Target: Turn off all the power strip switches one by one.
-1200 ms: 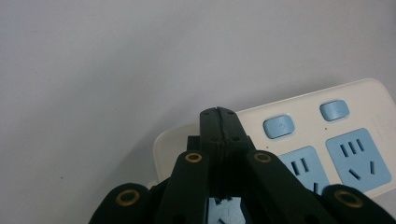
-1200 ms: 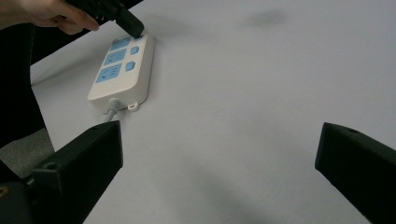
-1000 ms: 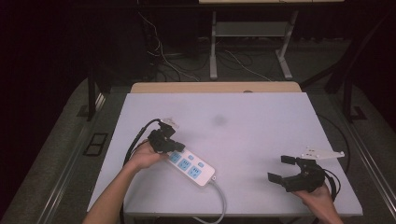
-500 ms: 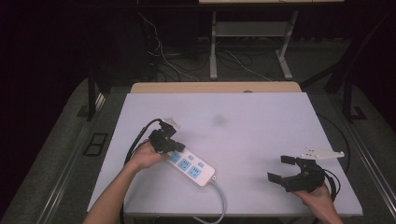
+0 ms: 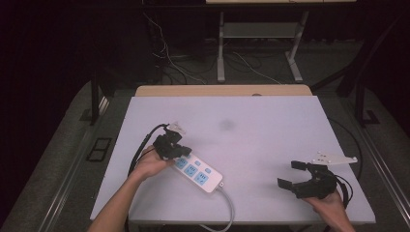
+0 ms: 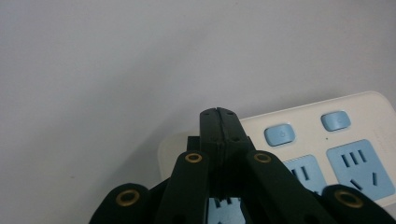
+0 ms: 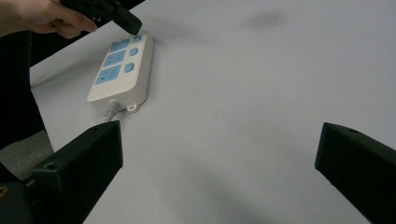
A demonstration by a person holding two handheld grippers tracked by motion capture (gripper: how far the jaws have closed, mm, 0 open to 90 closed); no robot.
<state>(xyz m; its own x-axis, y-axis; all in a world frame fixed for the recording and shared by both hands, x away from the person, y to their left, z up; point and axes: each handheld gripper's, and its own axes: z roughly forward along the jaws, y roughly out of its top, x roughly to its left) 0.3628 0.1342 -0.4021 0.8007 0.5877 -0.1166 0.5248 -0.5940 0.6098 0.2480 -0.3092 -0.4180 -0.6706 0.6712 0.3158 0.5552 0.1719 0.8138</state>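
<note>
A white power strip (image 5: 198, 171) with blue sockets and blue switches lies at the table's front left, its grey cable (image 5: 227, 205) trailing off the front edge. My left gripper (image 5: 178, 149) is shut, its jaws pressed flat together with nothing between them, and its tip is over the strip's far end (image 6: 196, 144), beside the switches (image 6: 279, 134). At the front right my right gripper (image 5: 293, 174) stands open and wide, nothing between its jaws. In the right gripper view the strip (image 7: 122, 70) lies far off to the upper left, with the left hand and gripper (image 7: 128, 21) at its far end.
The white table (image 5: 270, 140) has a wooden strip along its back edge (image 5: 222, 90). A faint dark smudge (image 5: 226, 124) marks the tabletop's middle. Behind the table stand a metal frame (image 5: 261, 43) and loose cables on the floor.
</note>
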